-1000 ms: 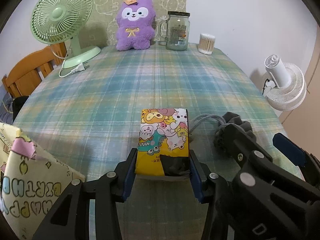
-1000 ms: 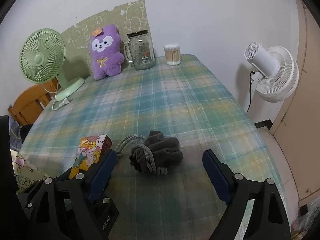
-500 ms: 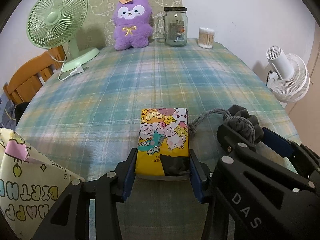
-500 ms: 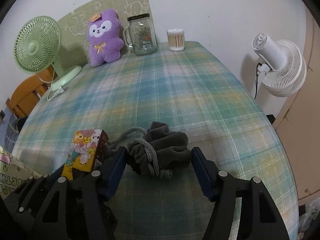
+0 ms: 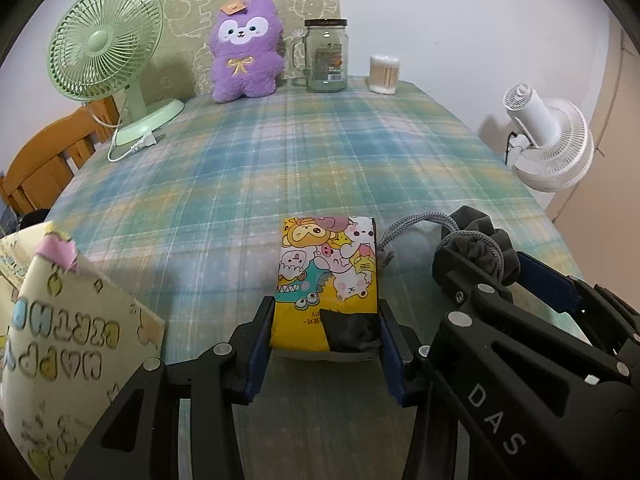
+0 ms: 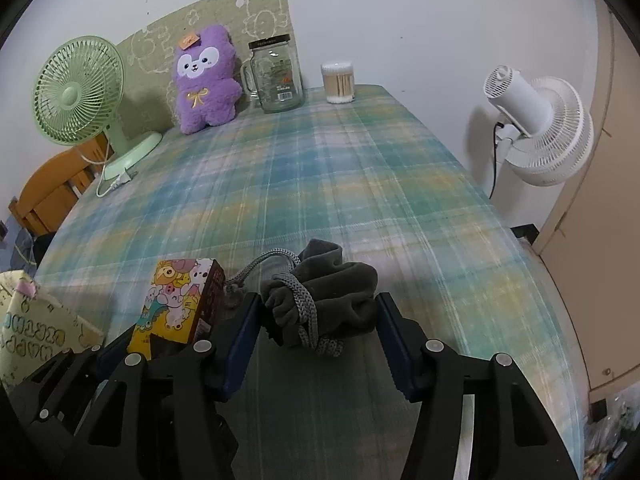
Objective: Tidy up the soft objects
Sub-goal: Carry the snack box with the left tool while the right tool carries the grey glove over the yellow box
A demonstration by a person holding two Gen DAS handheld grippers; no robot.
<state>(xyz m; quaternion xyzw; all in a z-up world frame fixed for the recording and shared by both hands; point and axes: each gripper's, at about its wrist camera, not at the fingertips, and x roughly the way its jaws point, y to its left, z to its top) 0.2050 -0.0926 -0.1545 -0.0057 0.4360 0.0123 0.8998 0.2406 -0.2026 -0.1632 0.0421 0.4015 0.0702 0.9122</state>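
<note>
A yellow cartoon-print tissue pack [image 5: 328, 264] lies on the plaid tablecloth [image 5: 320, 140], and my left gripper [image 5: 325, 320] is shut on its near end. Just to its right sits a grey drawstring pouch [image 6: 332, 292] with its cord looped over the front. My right gripper [image 6: 318, 312] straddles the pouch; its jaws are closing and both blue pads touch the fabric's sides. The left wrist view also shows the pouch [image 5: 476, 240] bunched between the right gripper's fingers [image 5: 452, 264]. The tissue pack [image 6: 176, 300] appears at the lower left of the right wrist view.
A pale "happy birthday" gift bag [image 5: 60, 320] stands at the near left. Along the far edge are a purple plush [image 5: 244, 60], a green desk fan [image 5: 104, 44], a glass jar [image 5: 326, 56] and a cotton-swab tub [image 5: 384, 74]. A white fan [image 5: 548, 144] stands off the table's right; a wooden chair [image 5: 44, 164] is left.
My right gripper has moved in around the grey pouch and its jaws have narrowed from wide apart onto its sides. The left gripper keeps its grip on the tissue pack.
</note>
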